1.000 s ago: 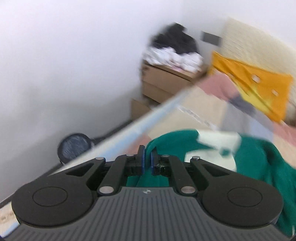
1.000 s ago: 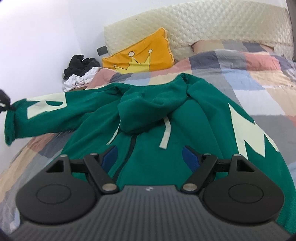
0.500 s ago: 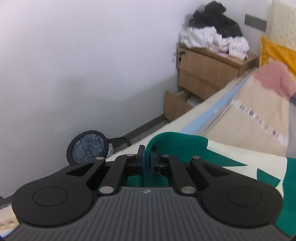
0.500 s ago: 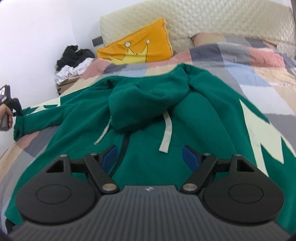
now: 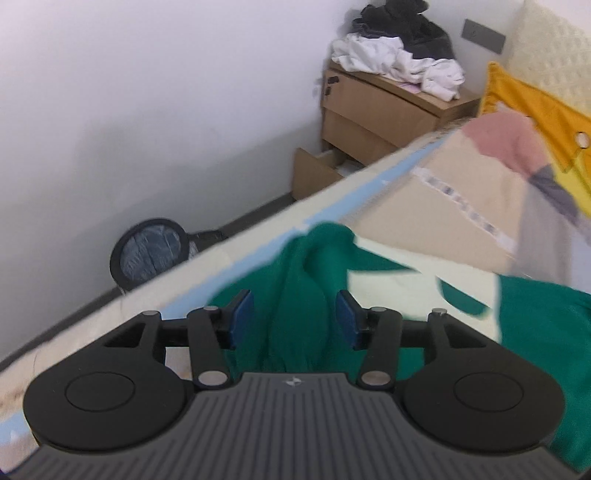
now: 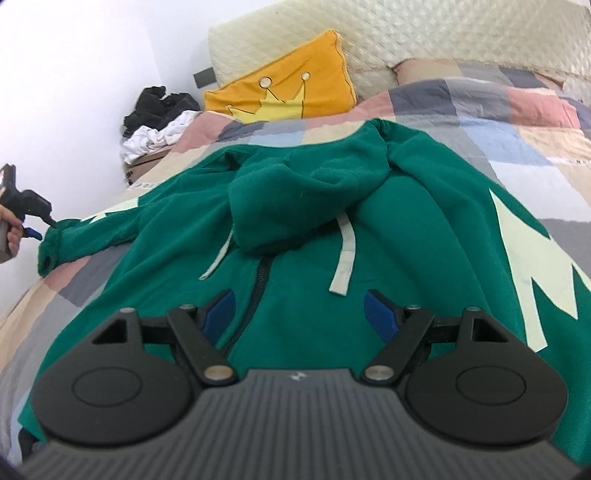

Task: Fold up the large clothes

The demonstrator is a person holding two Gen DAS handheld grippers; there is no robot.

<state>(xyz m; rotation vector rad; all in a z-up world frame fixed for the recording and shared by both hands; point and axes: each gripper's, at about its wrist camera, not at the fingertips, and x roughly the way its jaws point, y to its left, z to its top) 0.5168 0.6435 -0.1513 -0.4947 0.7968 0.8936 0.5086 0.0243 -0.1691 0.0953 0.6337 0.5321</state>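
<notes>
A green zip hoodie [image 6: 306, 236] with pale letters lies spread front-up on the patchwork bed cover [image 6: 524, 122], hood folded onto its chest. Its left sleeve stretches out to the bed's left edge, and the sleeve cuff [image 5: 310, 266] lies between the open blue pads of my left gripper [image 5: 294, 319], which is no longer pinching it. The left gripper also shows at the far left of the right wrist view [image 6: 35, 221], beside the cuff [image 6: 51, 251]. My right gripper [image 6: 301, 314] is open and empty, hovering over the hoodie's zipper [image 6: 258, 291] at the chest.
An orange crown pillow [image 6: 284, 92] leans on the quilted headboard [image 6: 424, 33]. A wooden nightstand [image 5: 384, 110] with piled clothes [image 5: 399, 55] and an open drawer stands left of the bed. A round black object [image 5: 151, 254] sits on the floor by the white wall.
My left gripper has opened and let go of the sleeve cuff at the bed's left edge. The right gripper moved slightly closer over the hoodie's chest, staying open.
</notes>
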